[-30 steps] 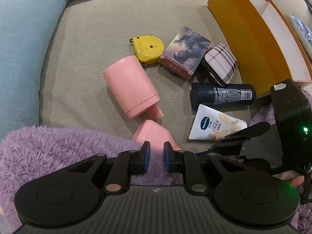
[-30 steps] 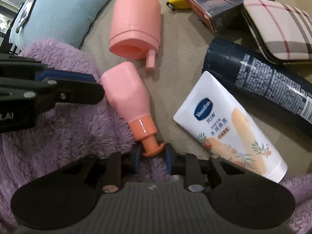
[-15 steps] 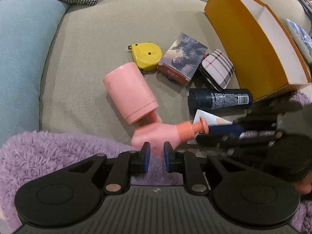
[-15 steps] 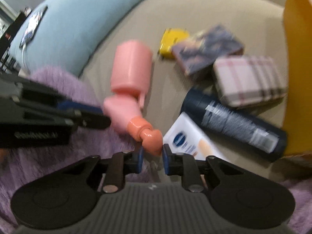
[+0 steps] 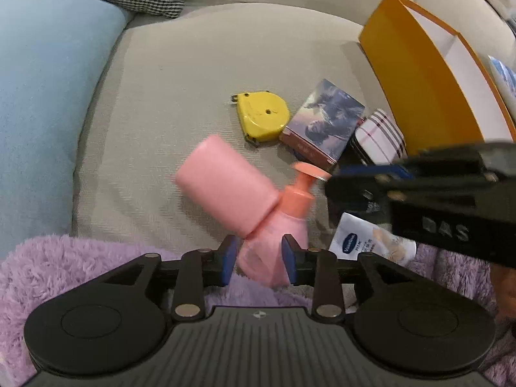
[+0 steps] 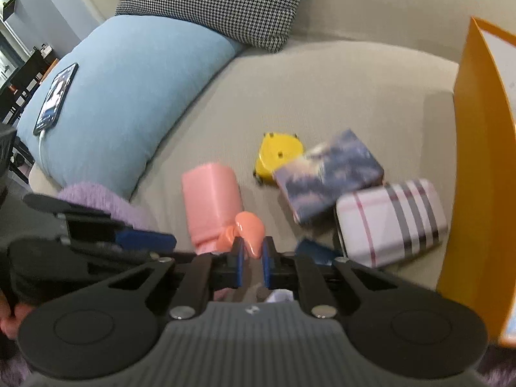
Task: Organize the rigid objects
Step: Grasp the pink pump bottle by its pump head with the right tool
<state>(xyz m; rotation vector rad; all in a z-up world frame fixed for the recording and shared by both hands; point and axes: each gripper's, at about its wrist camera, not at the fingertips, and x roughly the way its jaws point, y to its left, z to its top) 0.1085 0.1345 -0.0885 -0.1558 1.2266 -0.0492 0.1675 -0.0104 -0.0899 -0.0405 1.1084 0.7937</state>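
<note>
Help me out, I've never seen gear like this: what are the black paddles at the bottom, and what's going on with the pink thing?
They are two hand-held grippers, each carrying a camera looking along its fingers. The left gripper is opening around the body of a pink pump bottle. The right gripper is closing on its orange pump head. On the sofa cushion lie a pink cap, yellow tape measure, small box, plaid case and orange box.

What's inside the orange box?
The orange box shows only white inner walls and a divider in the left wrist view. Its floor is hidden behind the near wall and the right hand-held gripper, so whether anything lies inside cannot be told.
</note>
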